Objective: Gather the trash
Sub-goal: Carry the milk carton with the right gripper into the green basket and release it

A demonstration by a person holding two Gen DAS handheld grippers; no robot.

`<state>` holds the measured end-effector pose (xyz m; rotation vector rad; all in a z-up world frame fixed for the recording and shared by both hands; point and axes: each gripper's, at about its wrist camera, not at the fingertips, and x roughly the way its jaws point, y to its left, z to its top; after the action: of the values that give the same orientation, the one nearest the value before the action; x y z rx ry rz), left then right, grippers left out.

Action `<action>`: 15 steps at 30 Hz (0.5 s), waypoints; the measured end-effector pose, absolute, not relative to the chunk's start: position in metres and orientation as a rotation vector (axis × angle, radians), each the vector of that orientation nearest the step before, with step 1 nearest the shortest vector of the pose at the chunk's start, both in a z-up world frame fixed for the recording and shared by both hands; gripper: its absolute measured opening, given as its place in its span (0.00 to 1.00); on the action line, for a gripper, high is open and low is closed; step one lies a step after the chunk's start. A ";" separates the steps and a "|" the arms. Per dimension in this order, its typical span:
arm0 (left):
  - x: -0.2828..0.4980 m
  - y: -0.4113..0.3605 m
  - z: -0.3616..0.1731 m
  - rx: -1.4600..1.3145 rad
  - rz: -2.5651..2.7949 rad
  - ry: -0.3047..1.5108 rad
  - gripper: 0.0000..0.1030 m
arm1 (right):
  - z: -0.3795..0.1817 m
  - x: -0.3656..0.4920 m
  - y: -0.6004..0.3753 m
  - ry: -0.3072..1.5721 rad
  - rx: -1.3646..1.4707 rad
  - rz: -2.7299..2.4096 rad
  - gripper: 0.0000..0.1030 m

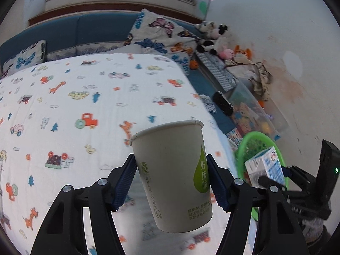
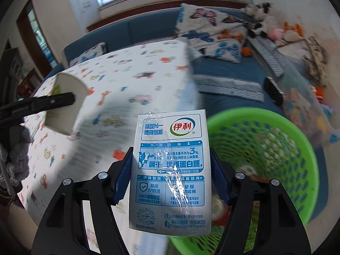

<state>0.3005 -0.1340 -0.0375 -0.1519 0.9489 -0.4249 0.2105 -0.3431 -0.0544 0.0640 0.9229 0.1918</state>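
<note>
My left gripper [image 1: 171, 180] is shut on a white paper cup [image 1: 170, 170] with a green drop logo, held upright above the cartoon-print table cover [image 1: 85, 106]. The cup also shows in the right wrist view [image 2: 65, 104] at the left, with the left gripper [image 2: 42, 104] around it. My right gripper [image 2: 170, 176] is shut on a white and blue milk carton [image 2: 170, 170], held at the edge of a green mesh basket [image 2: 276, 148]. The carton [image 1: 265, 167], right gripper [image 1: 276, 180] and basket [image 1: 255, 140] also show at the right of the left wrist view.
A blue sofa [image 2: 223, 74] with butterfly pillows [image 2: 212, 29] and plush toys [image 2: 261, 14] stands behind the table. A clear storage box [image 1: 255, 110] of toys and a black object [image 1: 223, 103] lie on the sofa beside the basket. Some items lie in the basket.
</note>
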 end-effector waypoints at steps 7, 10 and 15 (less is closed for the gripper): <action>0.275 -0.168 -0.026 -0.110 -0.499 0.935 0.62 | -0.056 0.181 -0.393 0.927 0.096 0.064 0.65; 0.265 -0.185 -0.023 -0.090 -0.529 0.930 0.62 | -0.059 0.173 -0.407 0.927 0.086 0.015 0.65; 0.255 -0.210 -0.020 -0.064 -0.569 0.931 0.62 | -0.064 0.163 -0.428 0.926 0.103 -0.045 0.65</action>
<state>0.2552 -0.2099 -0.0202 -0.0642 0.9313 -0.5687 0.1634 -0.4282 -0.0641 0.1027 0.9262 -0.0447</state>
